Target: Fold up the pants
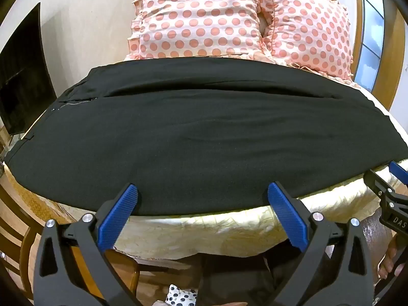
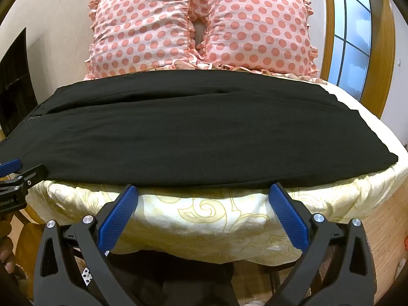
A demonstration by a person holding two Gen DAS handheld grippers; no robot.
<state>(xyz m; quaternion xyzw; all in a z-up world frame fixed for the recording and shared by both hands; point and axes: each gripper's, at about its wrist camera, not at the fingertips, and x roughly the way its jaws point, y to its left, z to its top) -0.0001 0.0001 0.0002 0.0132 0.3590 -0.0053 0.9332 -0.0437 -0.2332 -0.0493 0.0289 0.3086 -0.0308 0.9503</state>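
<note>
Black pants [image 1: 199, 132] lie flat across the bed, lengthwise left to right, waist with zipper at the left; they also show in the right wrist view [image 2: 193, 132]. My left gripper [image 1: 202, 192] is open and empty, its blue fingertips at the pants' near edge. My right gripper [image 2: 204, 191] is open and empty, just short of the pants' near edge, over the bedspread. The right gripper also shows in the left wrist view [image 1: 392, 178], and the left gripper in the right wrist view [image 2: 15, 170].
The bed has a cream patterned spread [image 2: 204, 219] with its front edge hanging down. Two pink polka-dot pillows [image 2: 142, 28] [image 2: 260, 25] stand behind the pants. A dark TV [image 1: 20, 76] is at the left, a window [image 2: 352, 33] at the right.
</note>
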